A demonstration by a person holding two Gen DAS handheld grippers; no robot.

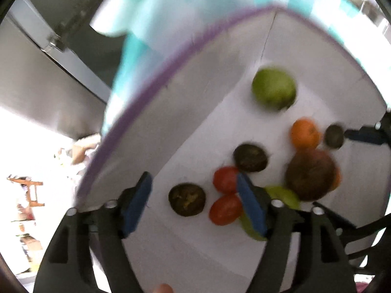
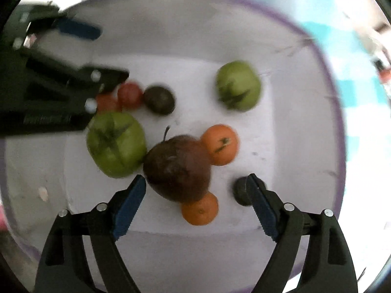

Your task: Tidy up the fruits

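Both grippers hang over the white bin (image 2: 305,112) of fruit. Left gripper (image 1: 195,202): jaws wide apart, holding nothing. Right gripper (image 2: 195,202): jaws wide apart, empty, above the brown apple (image 2: 178,168).

Bin (image 2: 281,56), white, purple-rimmed: floor clear along the far wall and right side. Centre blocked by the dark apple (image 2: 178,168), touching two oranges (image 2: 221,144) (image 2: 200,208) and a green fruit (image 2: 116,144). Left corner crowded: red tomatoes (image 2: 129,95), dark fruit (image 2: 158,100).
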